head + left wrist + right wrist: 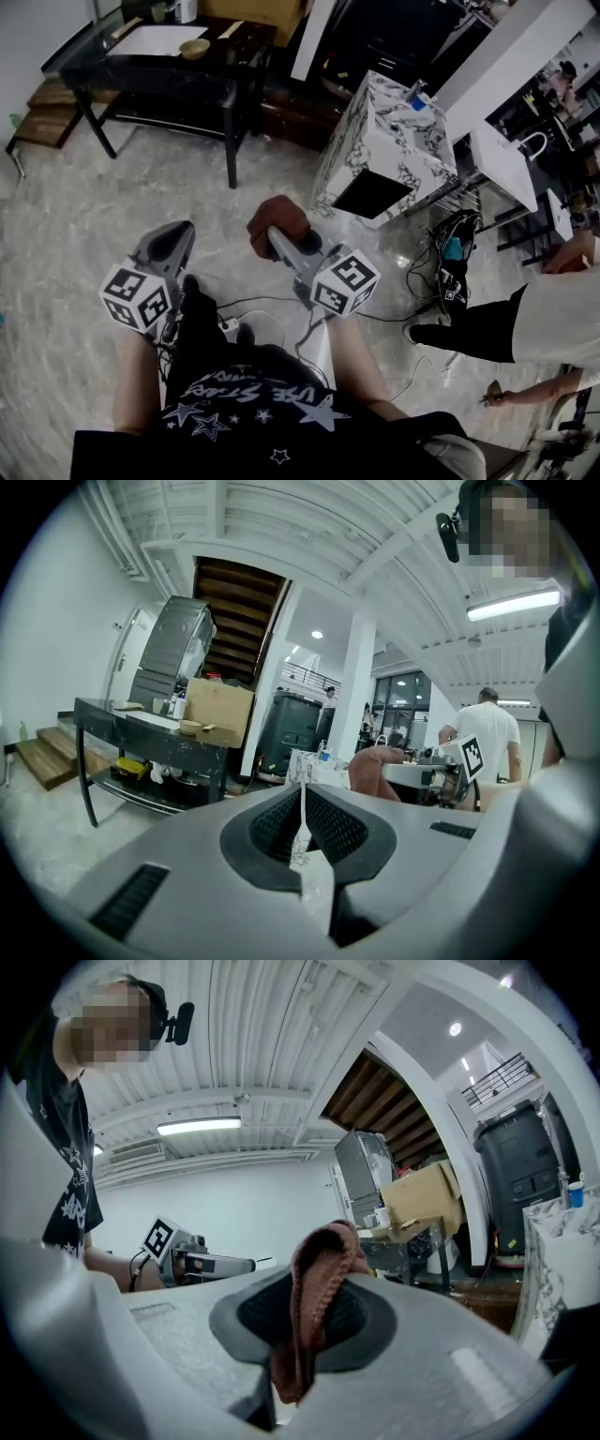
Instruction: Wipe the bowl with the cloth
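Fingers (361,1324) of the right gripper (275,239) clamp a rust-brown knitted cloth (277,216) at its fold. A wad stands proud of the tips, likely for wiping. The left gripper (176,234) is closed to a slit on nothing, probably kept free to steady the dish. Pale marbled floor (75,216) lies open toward the long black table (159,82) at upper left. A white marbled cabinet (394,141) crowds the right, its corner near the cloth. The small round tan bowl (194,47) sits well apart from both grippers, back from the table's front edge.
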